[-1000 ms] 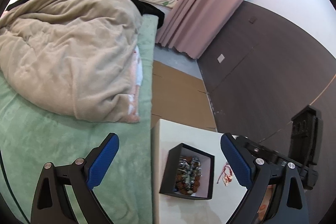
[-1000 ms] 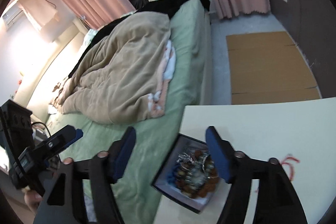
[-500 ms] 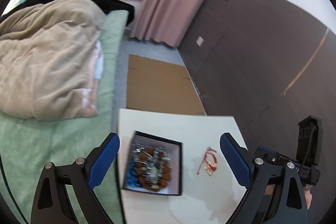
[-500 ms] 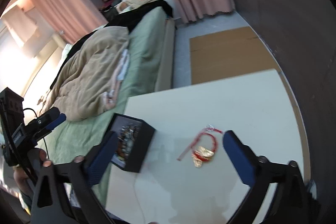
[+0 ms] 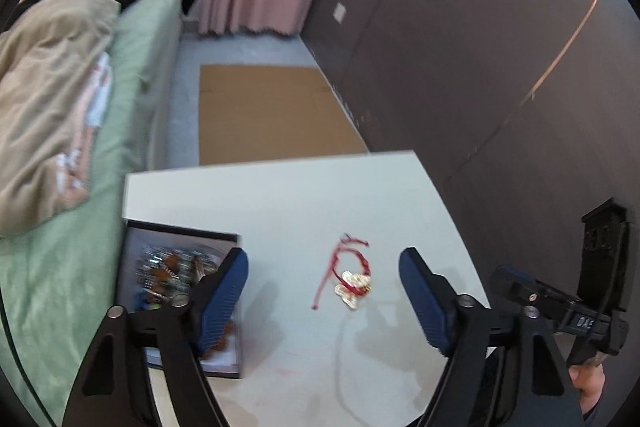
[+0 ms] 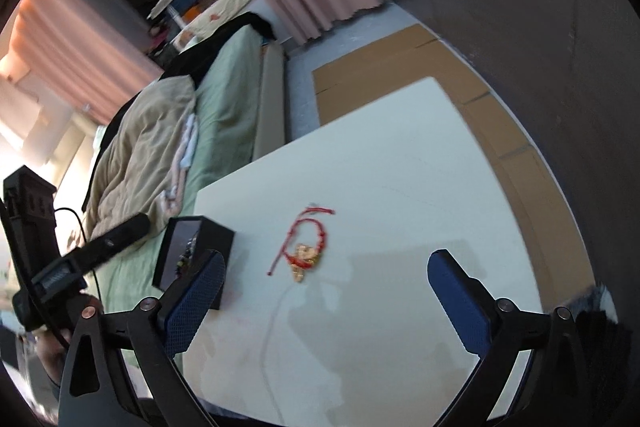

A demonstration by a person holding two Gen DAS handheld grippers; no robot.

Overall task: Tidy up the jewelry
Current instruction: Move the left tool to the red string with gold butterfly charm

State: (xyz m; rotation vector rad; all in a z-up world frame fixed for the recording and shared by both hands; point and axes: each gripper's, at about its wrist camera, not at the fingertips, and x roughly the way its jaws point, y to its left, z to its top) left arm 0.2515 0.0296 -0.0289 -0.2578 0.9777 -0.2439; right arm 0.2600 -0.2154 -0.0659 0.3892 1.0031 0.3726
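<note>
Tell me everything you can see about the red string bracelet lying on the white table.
The red string bracelet is a thin braided-looking cord in a loose loop, with two free tails and a cluster of small gold-coloured charms at its near end. It lies flat on the bare white table, apart from the black box to its left. Nothing touches it; both open claws are clear of it.

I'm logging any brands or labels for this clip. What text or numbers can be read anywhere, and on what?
None can be read with certainty.
Pale marks on the right gripper body, seen from the left wrist: some characters, too small and blurred to read.
Black box, red bracelet, white table: no text visible.
</note>
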